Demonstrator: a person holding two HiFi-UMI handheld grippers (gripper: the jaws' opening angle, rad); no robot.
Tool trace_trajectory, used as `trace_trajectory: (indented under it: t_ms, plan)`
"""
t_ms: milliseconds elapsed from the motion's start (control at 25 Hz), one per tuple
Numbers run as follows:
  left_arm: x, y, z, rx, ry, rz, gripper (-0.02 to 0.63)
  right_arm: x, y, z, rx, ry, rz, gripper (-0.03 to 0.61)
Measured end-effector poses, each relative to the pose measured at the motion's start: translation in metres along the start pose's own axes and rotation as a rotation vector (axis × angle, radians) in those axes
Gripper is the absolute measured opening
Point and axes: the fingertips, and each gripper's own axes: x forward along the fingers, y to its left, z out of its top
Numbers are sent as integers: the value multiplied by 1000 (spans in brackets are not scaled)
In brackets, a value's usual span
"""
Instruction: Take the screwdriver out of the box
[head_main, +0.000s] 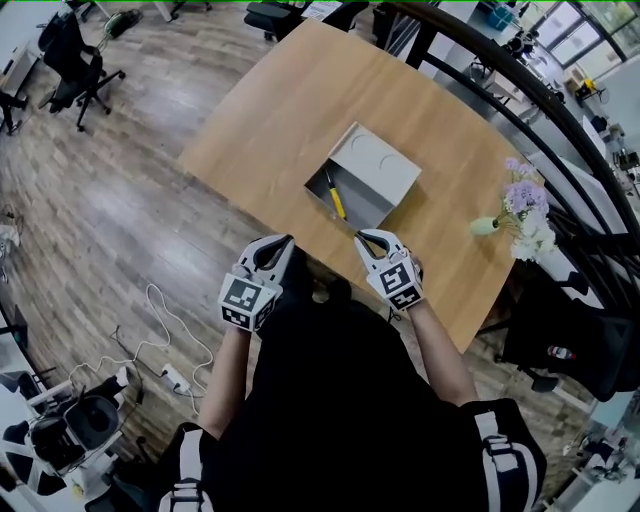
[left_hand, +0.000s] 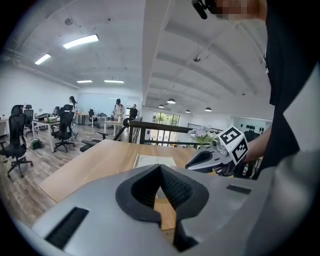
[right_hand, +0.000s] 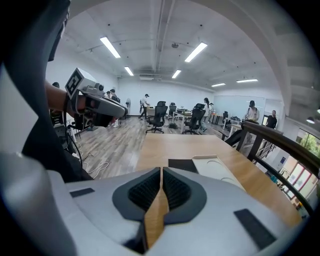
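A grey box (head_main: 372, 170) lies open on the wooden table (head_main: 290, 100), its opening towards me. Inside it rests a screwdriver (head_main: 336, 200) with a yellow handle. Both grippers hover at the table's near edge, just short of the box. My left gripper (head_main: 288, 241) is shut and holds nothing; my right gripper (head_main: 361, 236) is likewise shut and holds nothing. In the left gripper view the shut left gripper (left_hand: 160, 168) points at the box (left_hand: 155, 161), with the right gripper (left_hand: 212, 159) beside it. The right gripper view shows the shut right gripper (right_hand: 162, 171) and the box (right_hand: 216, 167) ahead to its right.
A small vase of flowers (head_main: 518, 208) stands at the table's right edge. A dark railing (head_main: 520, 80) runs behind the table. Office chairs (head_main: 75, 55) stand on the wooden floor at far left, and a cable with a power strip (head_main: 175, 378) lies at lower left.
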Motion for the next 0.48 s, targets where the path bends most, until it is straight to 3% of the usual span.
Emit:
trace_trajectory:
  t_ms: [480]
  plan:
    - [50, 62, 31, 42, 7, -101, 21, 55, -37, 25, 44, 36, -55, 28]
